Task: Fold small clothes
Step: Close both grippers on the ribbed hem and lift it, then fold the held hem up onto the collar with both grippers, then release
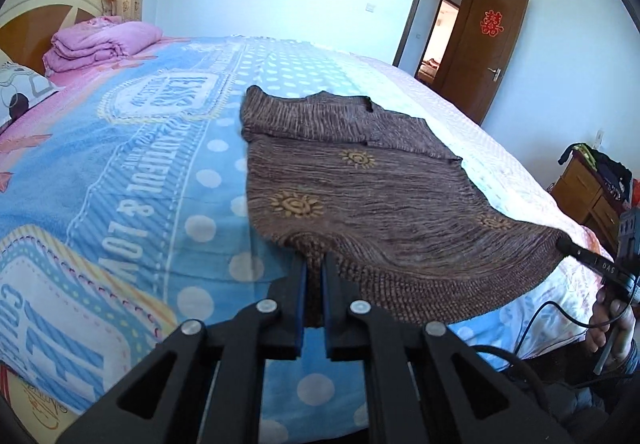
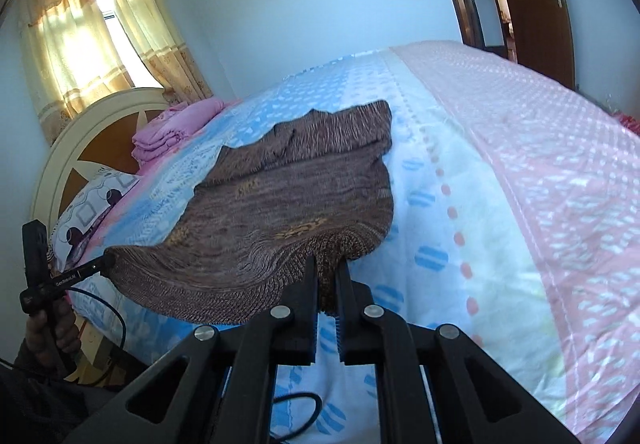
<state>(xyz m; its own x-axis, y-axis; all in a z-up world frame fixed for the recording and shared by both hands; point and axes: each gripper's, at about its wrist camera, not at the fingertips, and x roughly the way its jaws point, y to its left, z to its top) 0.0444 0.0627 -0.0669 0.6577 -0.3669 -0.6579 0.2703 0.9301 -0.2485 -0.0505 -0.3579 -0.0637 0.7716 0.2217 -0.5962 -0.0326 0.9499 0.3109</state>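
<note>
Now the brown knitted sweater (image 1: 360, 180) lies spread on the bed, its near hem lifted off the cover while the far part with the collar rests flat. It is a ribbed, streaky knit with small yellow sun-like patterns, and the hem has a coarser rib. My left gripper (image 1: 315, 264) is closed on one corner of that hem, the fabric pinched between the blue pads. My right gripper (image 2: 327, 264) is closed on the other hem corner in the same way, so the edge hangs stretched between both. Under the sweater is the bed cover (image 1: 120, 164), soft, blue with white dots and letters, and pink toward one side. Folded pink bedding (image 1: 100, 44) sits near the wooden headboard (image 2: 80, 132).
</note>
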